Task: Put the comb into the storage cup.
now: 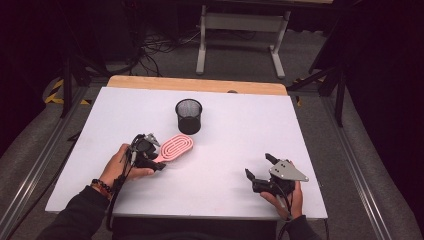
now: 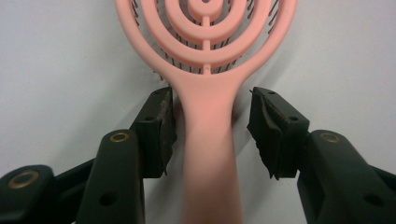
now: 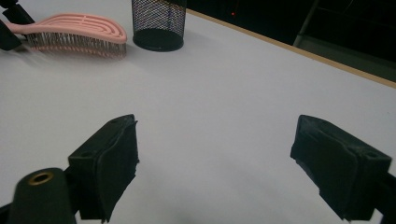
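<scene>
The pink brush [image 1: 176,147] lies bristles down on the white table [image 1: 240,130], just short of the mesh cup [image 1: 188,115]. Its long axis runs from the handle at the left gripper [image 1: 150,156] up and right toward the cup. In the left gripper view the handle [image 2: 208,140] sits between the jaws, which stand apart from it on both sides, so nothing is gripped. The right gripper [image 1: 260,167] is well apart, wide open and empty; the left hand is nearer

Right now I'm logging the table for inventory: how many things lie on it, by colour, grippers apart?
Pink: 1, the hairbrush
Black: 1, the mesh cup
Total: 2, both on the white table
</scene>
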The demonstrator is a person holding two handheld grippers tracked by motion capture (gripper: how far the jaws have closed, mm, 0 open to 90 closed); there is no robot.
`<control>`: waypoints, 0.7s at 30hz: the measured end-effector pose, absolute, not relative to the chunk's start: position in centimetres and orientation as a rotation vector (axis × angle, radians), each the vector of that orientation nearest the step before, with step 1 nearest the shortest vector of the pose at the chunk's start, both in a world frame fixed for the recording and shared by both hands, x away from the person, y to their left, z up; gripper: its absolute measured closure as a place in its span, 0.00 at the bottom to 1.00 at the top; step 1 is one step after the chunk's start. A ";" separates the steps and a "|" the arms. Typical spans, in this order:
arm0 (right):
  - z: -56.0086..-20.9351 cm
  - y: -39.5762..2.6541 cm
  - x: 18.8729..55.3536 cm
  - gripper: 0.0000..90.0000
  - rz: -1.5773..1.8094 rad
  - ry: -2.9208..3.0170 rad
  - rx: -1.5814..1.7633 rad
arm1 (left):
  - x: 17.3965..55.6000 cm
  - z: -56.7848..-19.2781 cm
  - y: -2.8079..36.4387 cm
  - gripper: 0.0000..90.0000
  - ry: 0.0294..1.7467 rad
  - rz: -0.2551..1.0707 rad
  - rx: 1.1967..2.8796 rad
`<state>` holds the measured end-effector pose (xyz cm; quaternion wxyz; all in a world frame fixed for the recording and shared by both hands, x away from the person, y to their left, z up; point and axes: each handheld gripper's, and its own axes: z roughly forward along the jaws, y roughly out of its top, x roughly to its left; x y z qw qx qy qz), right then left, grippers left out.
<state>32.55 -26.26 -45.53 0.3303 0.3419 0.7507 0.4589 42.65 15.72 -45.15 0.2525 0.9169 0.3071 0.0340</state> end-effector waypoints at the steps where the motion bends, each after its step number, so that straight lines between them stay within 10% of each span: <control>1: -45.5 -26.3 32.5 0.16 1.201 1.963 0.894 | 42.8 -45.1 15.7 0.55 0.835 0.086 2.496; 21: -45.5 -26.5 32.6 0.17 1.186 1.927 0.925 | 43.9 -44.5 15.1 0.76 0.808 0.073 2.617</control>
